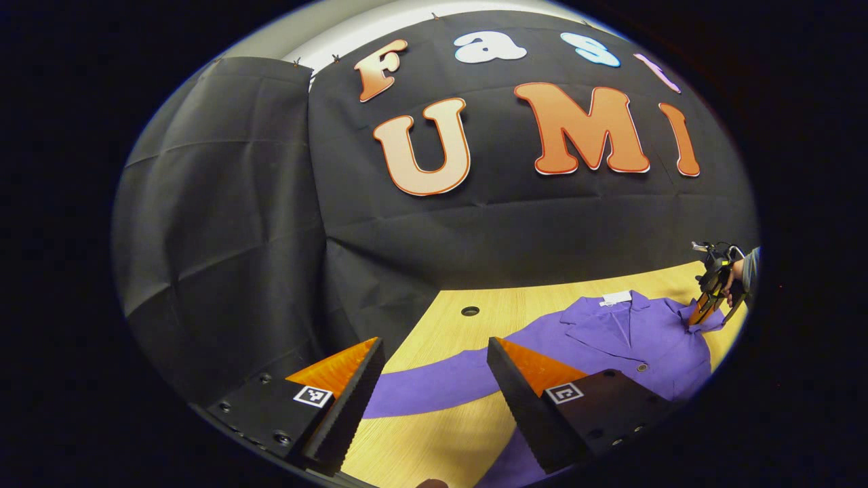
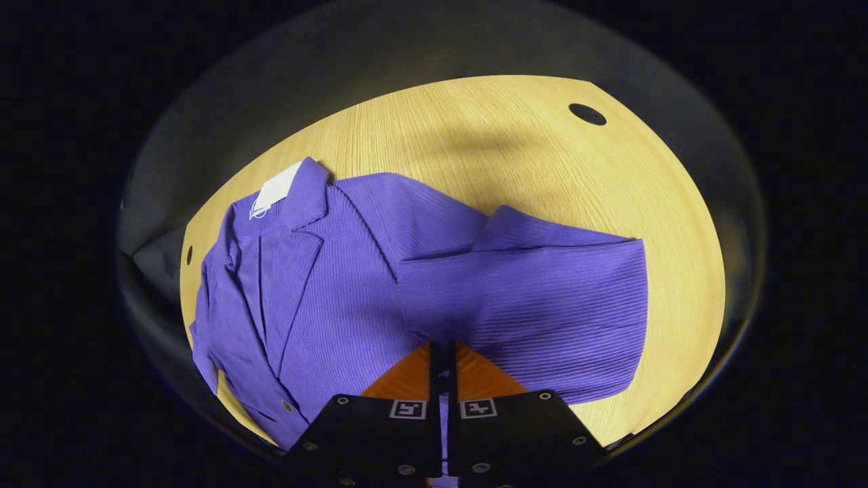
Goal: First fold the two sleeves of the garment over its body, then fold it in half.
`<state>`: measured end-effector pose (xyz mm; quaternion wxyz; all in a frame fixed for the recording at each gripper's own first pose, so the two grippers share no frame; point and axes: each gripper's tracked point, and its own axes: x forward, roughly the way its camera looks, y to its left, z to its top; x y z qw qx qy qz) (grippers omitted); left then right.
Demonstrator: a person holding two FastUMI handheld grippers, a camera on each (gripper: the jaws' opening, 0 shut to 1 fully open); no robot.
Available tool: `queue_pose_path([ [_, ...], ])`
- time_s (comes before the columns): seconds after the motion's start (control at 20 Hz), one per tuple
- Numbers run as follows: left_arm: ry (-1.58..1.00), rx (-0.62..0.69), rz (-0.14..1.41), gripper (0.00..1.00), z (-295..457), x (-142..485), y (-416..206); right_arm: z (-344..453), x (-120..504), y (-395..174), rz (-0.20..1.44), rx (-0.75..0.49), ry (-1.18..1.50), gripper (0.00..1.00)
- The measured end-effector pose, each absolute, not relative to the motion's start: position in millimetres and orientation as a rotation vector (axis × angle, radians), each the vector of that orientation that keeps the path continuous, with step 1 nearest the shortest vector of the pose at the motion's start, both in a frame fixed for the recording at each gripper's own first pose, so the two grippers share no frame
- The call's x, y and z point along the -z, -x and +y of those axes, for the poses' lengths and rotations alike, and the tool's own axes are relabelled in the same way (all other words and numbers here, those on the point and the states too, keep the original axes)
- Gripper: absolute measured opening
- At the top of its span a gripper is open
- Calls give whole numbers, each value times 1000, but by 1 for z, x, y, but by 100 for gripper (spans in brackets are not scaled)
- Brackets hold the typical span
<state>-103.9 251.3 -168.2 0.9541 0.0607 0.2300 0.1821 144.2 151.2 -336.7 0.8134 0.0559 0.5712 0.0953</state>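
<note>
A: Start with the big things. Where does everything lie?

B: The wooden surface (image 2: 515,129) carries a purple ribbed jacket (image 2: 339,285), spread flat with its collar and white label (image 2: 274,192) toward the far edge. In the right gripper view one sleeve (image 2: 529,305) lies partly drawn across the body. In the left gripper view the other sleeve (image 1: 434,386) stretches out flat over the wood, away from the body.

A: So which step is this?

B: I judge it to be the first sleeve fold, under way on the right side. To do it well, carry the pinched cloth across at a low height, lay the sleeve squarely over the chest with its fold line along the shoulder seam, and release only once it rests flat, so no ridge forms underneath.

A: And the tongs?

B: The right tongs (image 2: 442,359) are pressed together with a bit of sleeve fabric caught between them. In the left gripper view they appear farther off, tips down at the jacket's shoulder. The left tongs (image 1: 434,379) stand wide apart, holding nothing, hovering above the outstretched sleeve.
</note>
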Motion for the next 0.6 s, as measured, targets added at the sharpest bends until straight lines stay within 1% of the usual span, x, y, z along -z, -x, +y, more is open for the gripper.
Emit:
queue_pose_path([
  [0.4, -126, -343, 459, 98, 243, 165, 98, 151, 287, -149, 1157, -253, -258, 2],
  [0.6, -108, -327, 454, 98, 240, 166, 98, 174, 248, -140, 1119, -332, -347, 2],
])
